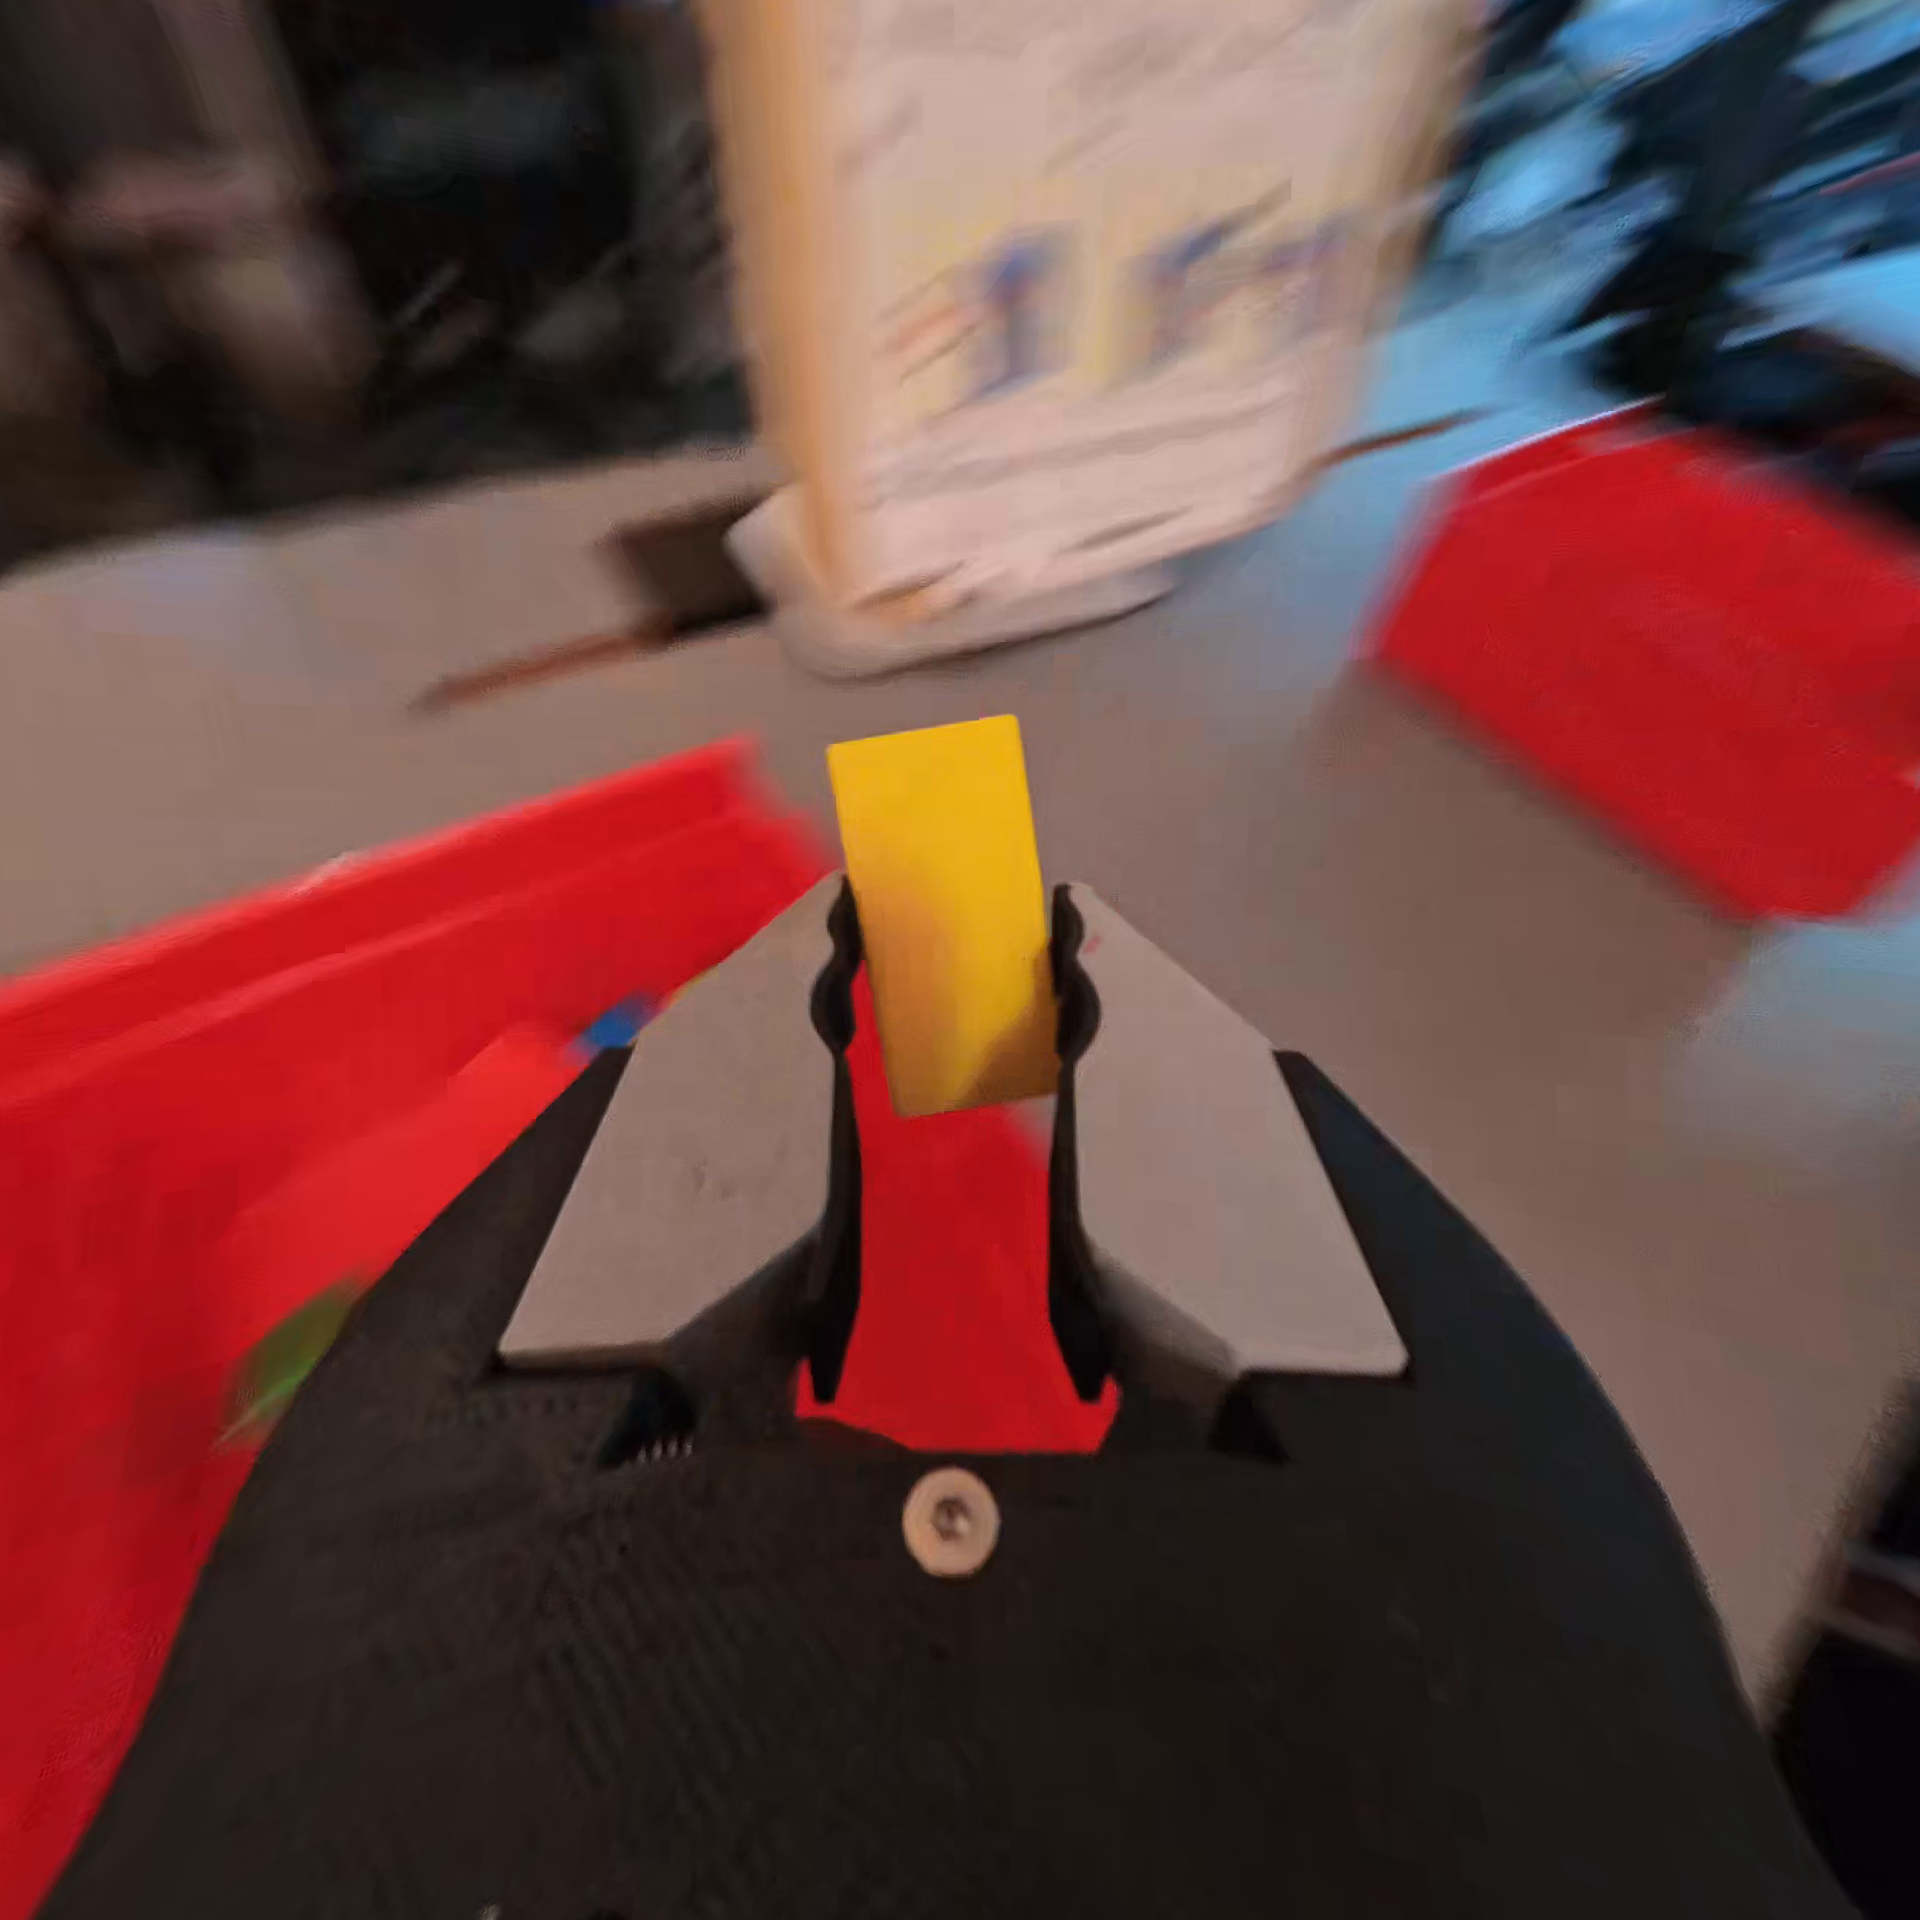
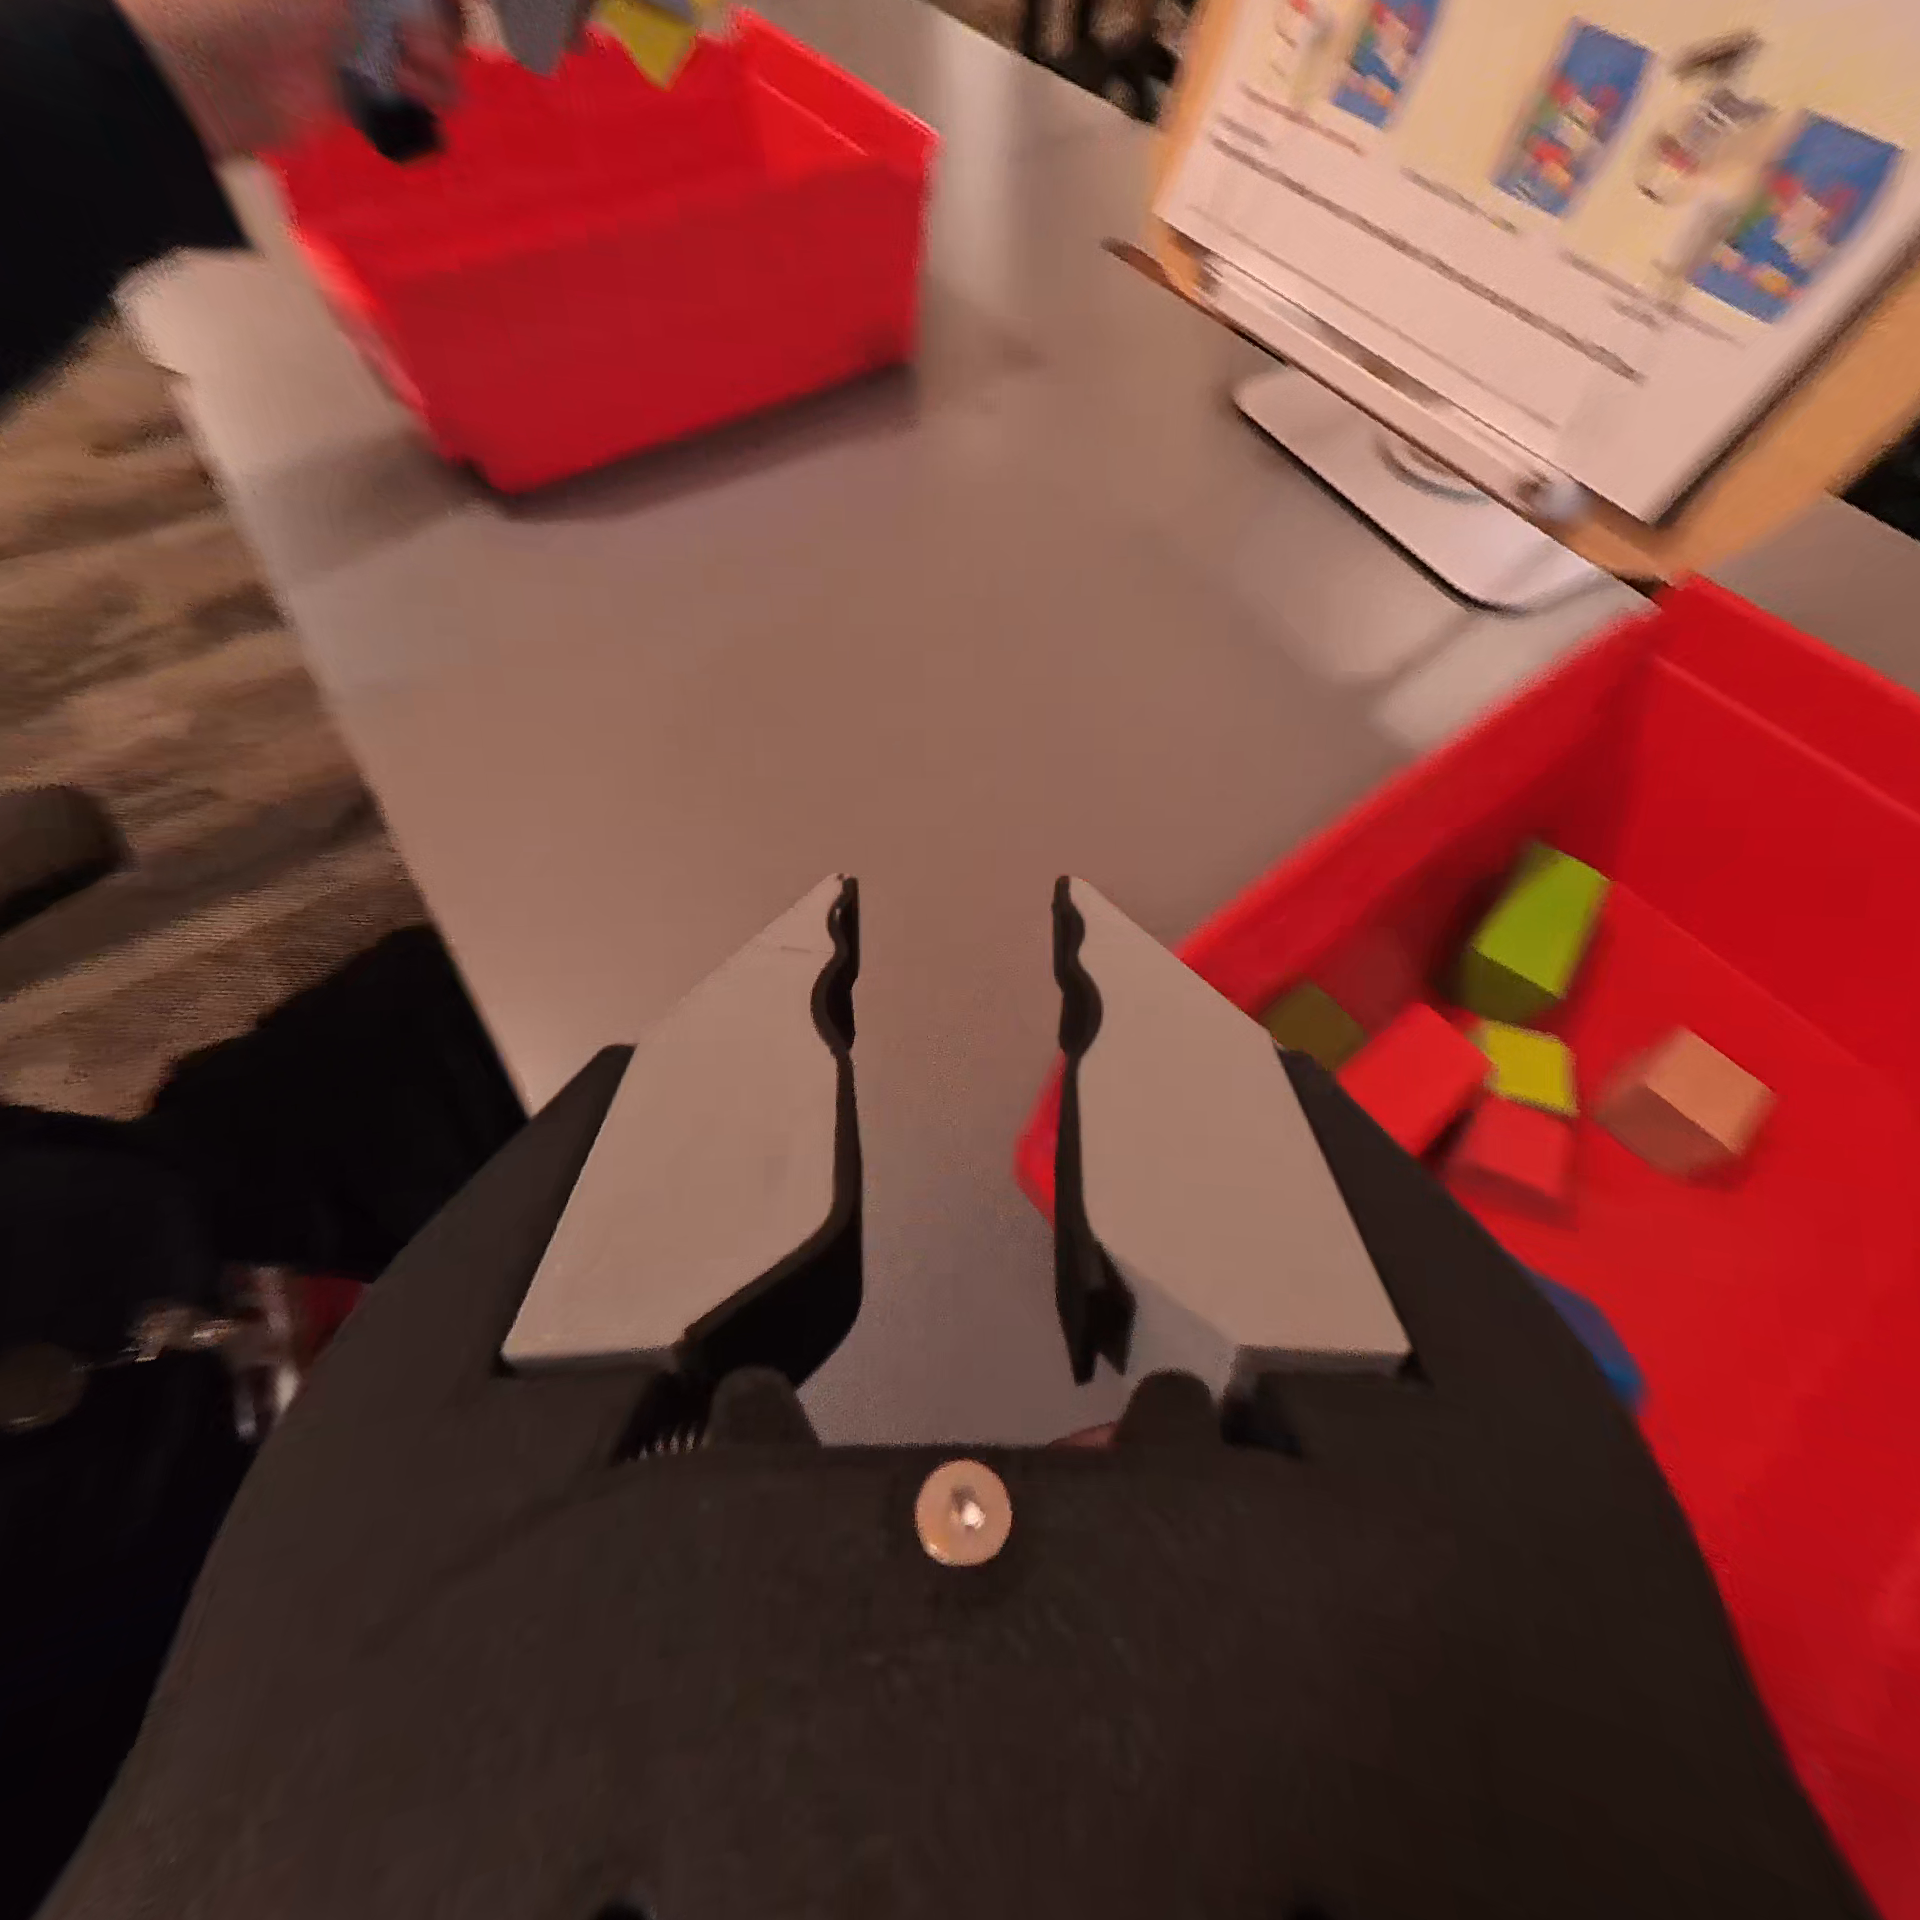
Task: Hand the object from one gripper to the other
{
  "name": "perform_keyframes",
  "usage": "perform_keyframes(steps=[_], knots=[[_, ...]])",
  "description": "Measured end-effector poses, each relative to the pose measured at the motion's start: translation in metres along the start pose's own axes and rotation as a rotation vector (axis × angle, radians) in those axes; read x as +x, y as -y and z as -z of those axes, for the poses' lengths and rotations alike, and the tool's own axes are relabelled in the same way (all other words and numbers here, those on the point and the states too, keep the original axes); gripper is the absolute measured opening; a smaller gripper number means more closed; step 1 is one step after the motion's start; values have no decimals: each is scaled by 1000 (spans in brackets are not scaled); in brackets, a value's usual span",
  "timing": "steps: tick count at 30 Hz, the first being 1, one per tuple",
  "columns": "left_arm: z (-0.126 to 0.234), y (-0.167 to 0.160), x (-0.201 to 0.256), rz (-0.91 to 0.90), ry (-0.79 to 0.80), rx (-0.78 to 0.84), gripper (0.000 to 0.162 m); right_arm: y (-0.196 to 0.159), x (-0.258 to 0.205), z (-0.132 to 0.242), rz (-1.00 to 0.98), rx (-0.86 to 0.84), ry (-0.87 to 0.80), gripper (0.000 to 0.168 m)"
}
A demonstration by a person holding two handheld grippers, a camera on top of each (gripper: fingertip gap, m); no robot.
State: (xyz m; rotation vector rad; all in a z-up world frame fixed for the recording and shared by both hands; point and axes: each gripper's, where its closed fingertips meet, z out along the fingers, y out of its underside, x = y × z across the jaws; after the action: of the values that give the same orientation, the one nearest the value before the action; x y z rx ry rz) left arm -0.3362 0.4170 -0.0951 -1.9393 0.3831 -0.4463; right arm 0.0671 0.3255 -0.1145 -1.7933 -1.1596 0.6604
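In the left wrist view my left gripper (image 1: 954, 894) is shut on a yellow block (image 1: 940, 904), a flat upright rectangle that sticks out past the fingertips, held above a red bin (image 1: 364, 1039). In the right wrist view my right gripper (image 2: 956, 894) is open and empty over the grey table (image 2: 727, 675). At the far top left of that view the left gripper (image 2: 540, 31) shows blurred over the far red bin (image 2: 623, 260), with the yellow block (image 2: 649, 36) in it.
A second red bin (image 2: 1714, 831) at the right holds several blocks: green (image 2: 1527, 930), red (image 2: 1413, 1081) and tan (image 2: 1683, 1101). It also shows in the left wrist view (image 1: 1662, 665). An instruction board on a white stand (image 2: 1507, 239) stands at the table's back. The table's left edge drops to the floor. About 45 cm separates my left fingertips from my right.
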Motion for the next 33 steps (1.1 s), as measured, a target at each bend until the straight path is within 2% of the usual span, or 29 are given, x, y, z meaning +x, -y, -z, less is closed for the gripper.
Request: perform_keyframes(steps=[2, 6, 10, 12, 14, 16, 20, 29, 33], knots=[[24, 27, 89, -85, -277, 193, 34, 18, -31, -5, 14, 55, 122, 38], [74, 36, 244, -230, -653, 440, 34, 62, -93, -5, 24, 204, 355, 49], [93, 21, 345, -241, -866, 567, 35, 105, -139, 14, -23, 410, 510, 58], [88, 10, 376, -222, -925, 569, 35, 113, -156, 25, -20, 475, 549, 54], [72, 2, 396, -229, -904, 540, 35, 112, -172, 35, -2, 482, 585, 50], [64, -4, 410, -247, -909, 478, 34, 108, -181, 40, 10, 475, 588, 56], [64, -9, 421, -240, -940, 461, 34, 106, -177, 40, 19, 482, 515, 31], [49, -19, 411, -195, -889, 363, 33, 96, -173, 17, 51, 418, 476, 32], [44, -20, 411, -112, -938, 315, 33, 94, -168, 15, 32, 384, 461, 33]])
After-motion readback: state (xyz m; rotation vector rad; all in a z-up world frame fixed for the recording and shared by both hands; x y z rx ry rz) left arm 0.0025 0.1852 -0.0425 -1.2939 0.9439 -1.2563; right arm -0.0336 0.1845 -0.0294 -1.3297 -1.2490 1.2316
